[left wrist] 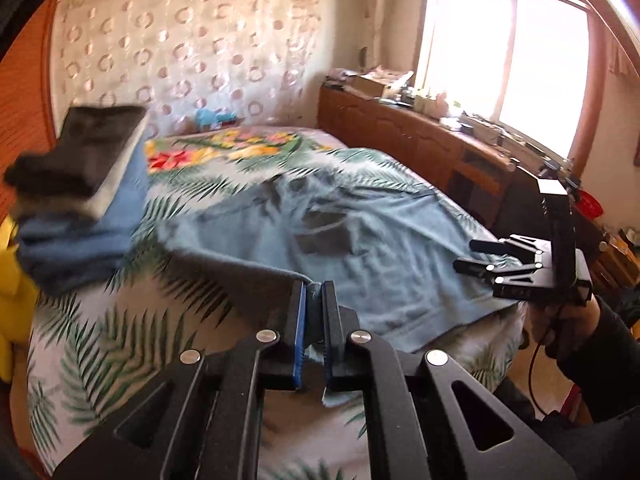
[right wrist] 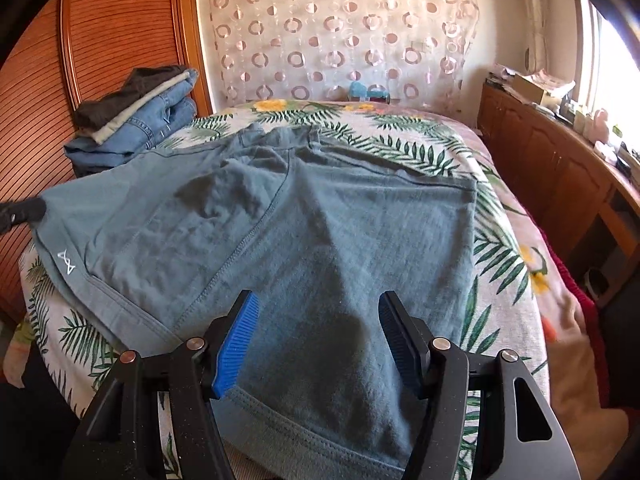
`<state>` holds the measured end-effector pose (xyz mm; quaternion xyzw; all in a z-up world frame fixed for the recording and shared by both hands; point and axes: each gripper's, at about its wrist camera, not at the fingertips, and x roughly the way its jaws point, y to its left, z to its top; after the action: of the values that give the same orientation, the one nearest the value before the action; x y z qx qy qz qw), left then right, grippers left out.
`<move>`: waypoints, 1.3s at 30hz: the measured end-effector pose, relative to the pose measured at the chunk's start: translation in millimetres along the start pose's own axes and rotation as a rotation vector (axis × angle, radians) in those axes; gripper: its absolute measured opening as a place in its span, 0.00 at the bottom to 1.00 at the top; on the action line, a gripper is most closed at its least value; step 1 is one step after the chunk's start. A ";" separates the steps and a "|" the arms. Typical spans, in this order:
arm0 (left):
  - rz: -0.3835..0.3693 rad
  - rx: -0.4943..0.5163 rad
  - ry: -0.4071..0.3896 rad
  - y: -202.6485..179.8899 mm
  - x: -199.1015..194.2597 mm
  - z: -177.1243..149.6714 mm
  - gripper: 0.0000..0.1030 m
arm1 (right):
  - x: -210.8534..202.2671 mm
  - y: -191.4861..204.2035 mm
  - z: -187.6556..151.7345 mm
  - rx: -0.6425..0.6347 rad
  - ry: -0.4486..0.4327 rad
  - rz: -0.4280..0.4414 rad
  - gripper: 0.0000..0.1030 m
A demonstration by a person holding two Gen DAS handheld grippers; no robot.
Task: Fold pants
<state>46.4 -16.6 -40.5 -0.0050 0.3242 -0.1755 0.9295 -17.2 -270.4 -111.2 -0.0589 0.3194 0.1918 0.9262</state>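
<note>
Light blue-grey pants [right wrist: 304, 224] lie spread on the bed, waistband far, leg hems near; they also show in the left wrist view [left wrist: 360, 240]. My left gripper [left wrist: 313, 292] is shut on the hem of one leg and holds that corner lifted off the bed. In the right wrist view its tip [right wrist: 24, 210] shows at the pants' left edge. My right gripper [right wrist: 316, 308] is open, jaws wide, just above the other leg's hem. It also shows in the left wrist view [left wrist: 476, 256], open at the pants' right edge.
A stack of folded jeans and dark clothes [right wrist: 136, 120] sits at the bed's far left by the wooden headboard [right wrist: 100, 40]. A leaf-print bedspread [right wrist: 440, 148] covers the bed. A wooden cabinet [right wrist: 552, 160] with clutter runs along the right under the window.
</note>
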 end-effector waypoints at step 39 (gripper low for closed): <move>-0.009 0.048 -0.012 -29.8 30.9 36.9 0.77 | 13.0 7.6 4.5 0.019 -0.029 0.017 0.63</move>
<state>81.6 -58.5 -26.3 0.0148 0.3141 -0.1874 0.9306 -8.3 -258.2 -115.6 -0.0445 0.3083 0.1973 0.9296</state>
